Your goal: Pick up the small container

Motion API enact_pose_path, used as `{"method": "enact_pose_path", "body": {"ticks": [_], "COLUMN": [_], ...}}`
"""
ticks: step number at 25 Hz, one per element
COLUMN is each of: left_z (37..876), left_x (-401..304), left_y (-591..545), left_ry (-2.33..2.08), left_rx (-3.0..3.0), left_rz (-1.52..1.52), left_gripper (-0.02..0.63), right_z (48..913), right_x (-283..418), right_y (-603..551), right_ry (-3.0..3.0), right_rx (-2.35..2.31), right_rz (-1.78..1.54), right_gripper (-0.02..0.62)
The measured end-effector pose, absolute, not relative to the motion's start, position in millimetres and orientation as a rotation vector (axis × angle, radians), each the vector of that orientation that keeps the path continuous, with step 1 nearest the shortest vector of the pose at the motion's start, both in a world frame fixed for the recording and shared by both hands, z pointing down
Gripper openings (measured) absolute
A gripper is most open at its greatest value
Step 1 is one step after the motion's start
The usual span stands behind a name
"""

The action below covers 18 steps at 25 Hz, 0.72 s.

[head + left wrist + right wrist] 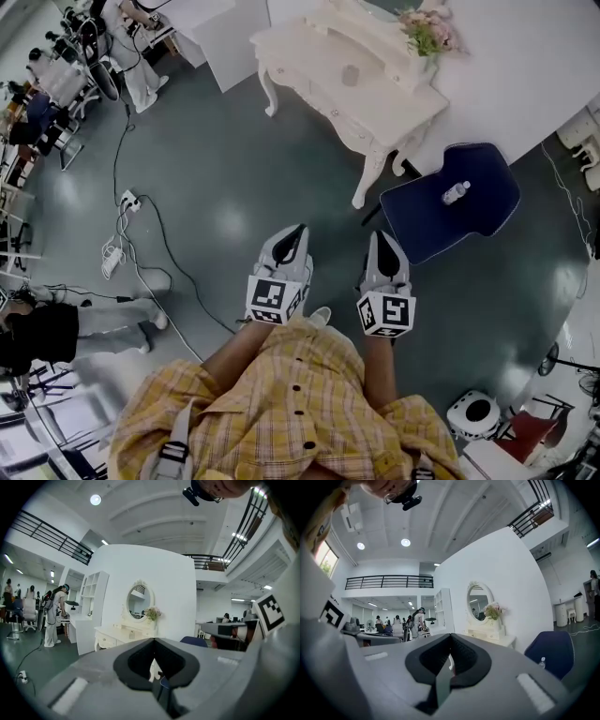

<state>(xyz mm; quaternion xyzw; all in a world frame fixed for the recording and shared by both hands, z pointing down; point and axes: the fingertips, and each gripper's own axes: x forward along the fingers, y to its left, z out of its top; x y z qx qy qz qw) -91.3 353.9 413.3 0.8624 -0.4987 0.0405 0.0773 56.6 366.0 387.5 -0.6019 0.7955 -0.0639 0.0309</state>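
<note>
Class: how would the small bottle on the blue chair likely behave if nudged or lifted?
The small bottle looks like clear plastic, so probably light. Narrow and round, it could tip or roll on the blue chair if nudged.

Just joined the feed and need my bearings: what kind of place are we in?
Probably a studio or lab hall with a staged set: a white dressing table, a power strip on the floor, a railed mezzanine.

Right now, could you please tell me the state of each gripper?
Left gripper: closed, holding nothing.
Right gripper: closed, holding nothing.
</note>
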Motion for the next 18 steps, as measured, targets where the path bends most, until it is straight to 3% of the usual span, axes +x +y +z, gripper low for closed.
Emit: {"method": "enact_pose_path", "body": {"ticks": [7, 18], "left_z": [423.2, 417.9], "left_x": [-74.2, -56.5], "left_y": [316.7, 169.5], "left_ry": [-1.476, -1.43], "left_rx": [2.588, 2.598], "left_rz": [0.102, 0.054], "left_gripper": [-0.002, -0.002], "right_z": [396.6, 394.9], "right_x": [61.2, 68.4], "right_y": [328.8, 189.8], "right_ry": [2.481, 2.509], "right_rx": [-1.845, -1.868], "right_rz": [-0.203, -0.198], "right_gripper": [0.003, 0.002]}}
